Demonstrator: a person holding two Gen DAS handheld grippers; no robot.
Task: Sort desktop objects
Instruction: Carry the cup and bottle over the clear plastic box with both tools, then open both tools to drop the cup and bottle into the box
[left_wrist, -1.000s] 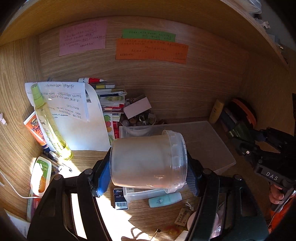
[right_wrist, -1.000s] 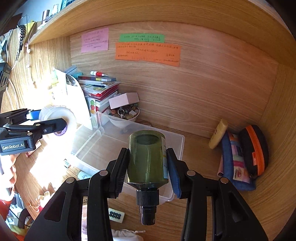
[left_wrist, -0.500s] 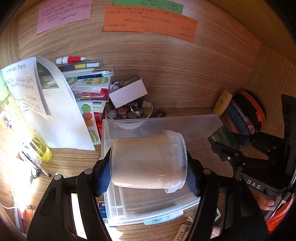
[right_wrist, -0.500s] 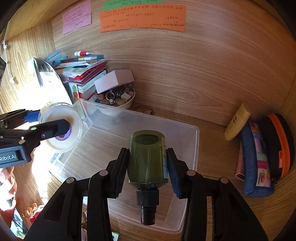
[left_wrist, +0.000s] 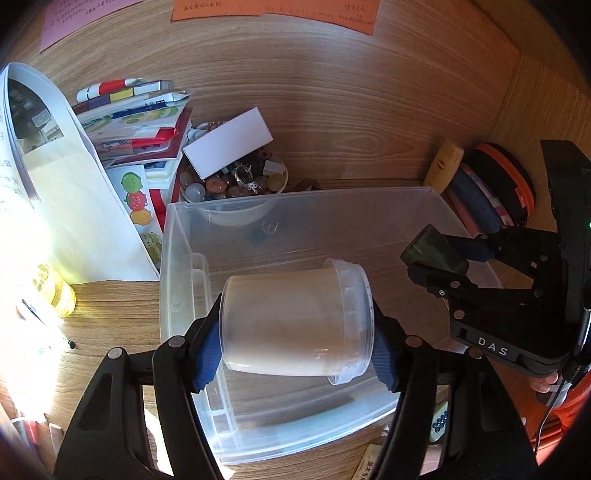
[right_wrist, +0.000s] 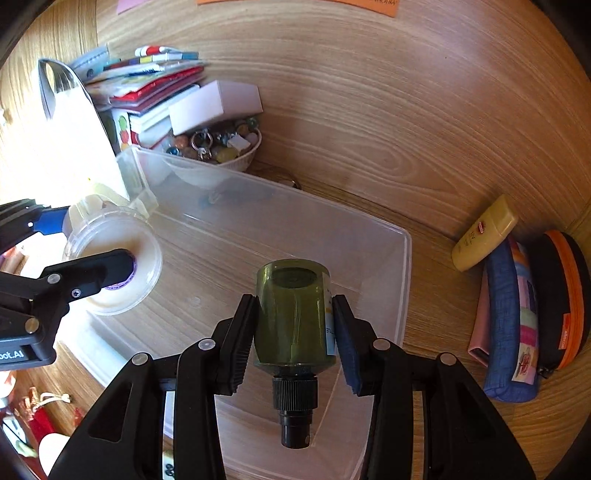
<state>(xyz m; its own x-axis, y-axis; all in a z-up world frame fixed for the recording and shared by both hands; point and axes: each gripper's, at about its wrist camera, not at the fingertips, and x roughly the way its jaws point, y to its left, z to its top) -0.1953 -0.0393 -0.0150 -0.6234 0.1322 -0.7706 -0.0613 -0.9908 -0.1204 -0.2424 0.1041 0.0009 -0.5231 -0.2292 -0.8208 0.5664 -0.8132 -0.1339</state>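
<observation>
My left gripper (left_wrist: 291, 328) is shut on a frosted plastic jar (left_wrist: 295, 321) lying sideways, held over the left part of a clear plastic bin (left_wrist: 295, 199). My right gripper (right_wrist: 293, 317) is shut on a dark green bottle (right_wrist: 293, 317) with a black cap toward me, held over the bin's (right_wrist: 406, 258) right part. The jar (right_wrist: 114, 266) and left gripper (right_wrist: 77, 273) show at the left of the right wrist view. The bottle (left_wrist: 432, 254) and right gripper (left_wrist: 443, 258) show at the right of the left wrist view.
Behind the bin stand a bowl of beads (left_wrist: 236, 181) with a white card, a stack of books (left_wrist: 136, 125) and paper sheets (left_wrist: 55, 192). A yellow tube (right_wrist: 484, 232) and pouches (right_wrist: 524, 325) lie right. A yellow bottle (left_wrist: 55, 291) stands left. Small items lie along the front edge.
Both grippers have moved forward and down over the clear bin, each still holding its object. The bin now fills the middle of both views.
</observation>
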